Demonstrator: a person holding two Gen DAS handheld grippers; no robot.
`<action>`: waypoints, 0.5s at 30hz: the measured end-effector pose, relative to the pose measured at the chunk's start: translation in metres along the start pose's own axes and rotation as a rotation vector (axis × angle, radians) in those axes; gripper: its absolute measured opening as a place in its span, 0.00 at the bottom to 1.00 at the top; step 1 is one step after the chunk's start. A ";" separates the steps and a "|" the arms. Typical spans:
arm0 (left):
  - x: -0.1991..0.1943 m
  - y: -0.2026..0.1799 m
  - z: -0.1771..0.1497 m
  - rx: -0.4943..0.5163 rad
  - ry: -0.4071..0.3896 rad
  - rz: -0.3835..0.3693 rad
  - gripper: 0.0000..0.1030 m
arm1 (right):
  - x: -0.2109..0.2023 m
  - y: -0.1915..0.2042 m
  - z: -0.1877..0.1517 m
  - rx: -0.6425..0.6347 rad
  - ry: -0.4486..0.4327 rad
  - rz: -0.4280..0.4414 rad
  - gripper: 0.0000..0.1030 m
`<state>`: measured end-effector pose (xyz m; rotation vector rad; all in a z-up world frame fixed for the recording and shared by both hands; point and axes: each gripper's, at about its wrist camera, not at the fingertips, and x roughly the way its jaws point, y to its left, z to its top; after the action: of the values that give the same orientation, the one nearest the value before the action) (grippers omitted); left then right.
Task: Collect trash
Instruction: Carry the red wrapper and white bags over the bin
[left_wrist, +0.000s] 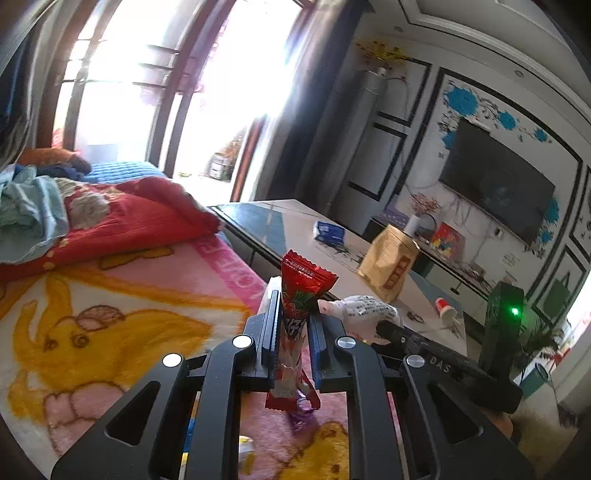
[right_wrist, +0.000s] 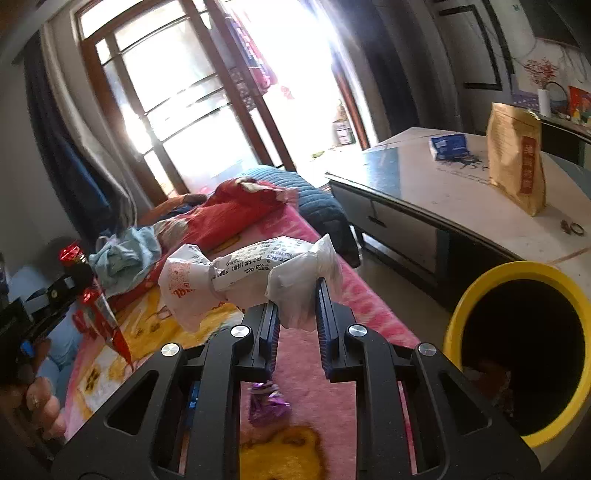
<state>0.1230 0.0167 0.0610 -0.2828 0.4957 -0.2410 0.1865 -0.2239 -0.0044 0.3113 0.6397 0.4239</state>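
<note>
My left gripper (left_wrist: 293, 314) is shut on a long red snack wrapper (left_wrist: 295, 328) that stands upright between its pads, above the pink blanket. In the right wrist view the same red wrapper (right_wrist: 99, 314) shows at the far left. My right gripper (right_wrist: 297, 295) is shut on one end of a crumpled white printed wrapper (right_wrist: 255, 275); that white wrapper (left_wrist: 364, 310) also appears just right of the left fingers. A yellow-rimmed bin (right_wrist: 524, 350) with a dark inside stands low on the right, close to the right gripper. A purple wrapper (right_wrist: 266, 404) lies on the blanket below.
A low table (right_wrist: 436, 192) carries a tan paper bag (right_wrist: 517, 158), a blue packet (right_wrist: 448, 146), and small items. Red bedding (left_wrist: 122, 218) and clothes pile up at the back of the pink cartoon blanket (left_wrist: 110, 314). A TV (left_wrist: 498, 184) hangs on the far wall.
</note>
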 end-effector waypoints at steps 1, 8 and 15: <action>0.002 -0.003 -0.001 0.007 0.004 -0.007 0.13 | -0.002 -0.003 0.001 0.003 -0.002 -0.005 0.12; 0.018 -0.026 -0.005 0.052 0.028 -0.047 0.13 | -0.017 -0.023 0.005 0.025 -0.029 -0.049 0.12; 0.031 -0.045 -0.009 0.093 0.047 -0.088 0.13 | -0.030 -0.043 0.006 0.049 -0.046 -0.096 0.12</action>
<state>0.1378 -0.0366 0.0542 -0.2084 0.5177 -0.3558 0.1809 -0.2764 -0.0020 0.3342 0.6177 0.3086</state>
